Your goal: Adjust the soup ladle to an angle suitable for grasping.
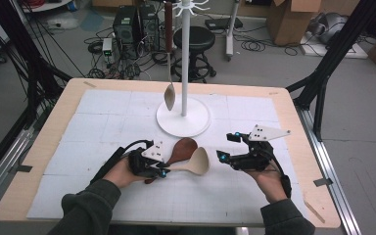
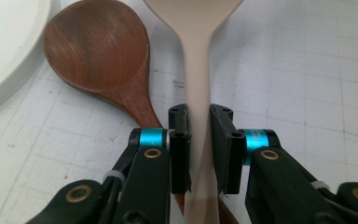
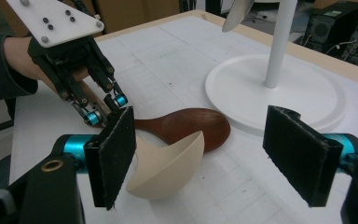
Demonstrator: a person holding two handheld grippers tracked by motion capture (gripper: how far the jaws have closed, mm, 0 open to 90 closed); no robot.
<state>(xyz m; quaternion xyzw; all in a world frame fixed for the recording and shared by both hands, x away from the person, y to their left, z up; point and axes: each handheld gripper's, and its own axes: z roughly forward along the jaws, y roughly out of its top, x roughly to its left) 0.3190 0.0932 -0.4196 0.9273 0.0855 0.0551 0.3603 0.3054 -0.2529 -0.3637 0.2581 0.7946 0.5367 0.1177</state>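
Observation:
A cream spoon (image 1: pixel 199 161) lies near the table's front, its bowl pointing right. My left gripper (image 1: pixel 162 169) is shut on its handle (image 2: pixel 196 70), and both pads press the narrow neck. A dark wooden spoon (image 1: pixel 183 148) lies just behind it, its handle passing under the cream one (image 2: pixel 98 46). In the right gripper view the cream bowl (image 3: pixel 168 163) sits tilted on its edge in front of the wooden spoon (image 3: pixel 186 126), with the left gripper (image 3: pixel 105 109) beyond. My right gripper (image 1: pixel 227 146) stands open to the right of both spoons, with nothing touching its pads (image 3: pixel 116 154).
A white stand (image 1: pixel 183 122) with a round base and tall pole rises behind the spoons. A third spoon (image 1: pixel 169 95) with a brown handle hangs from its hooks. White gridded mat (image 1: pixel 103 112) covers the wooden table. Stool, cables and boxes sit on the floor beyond.

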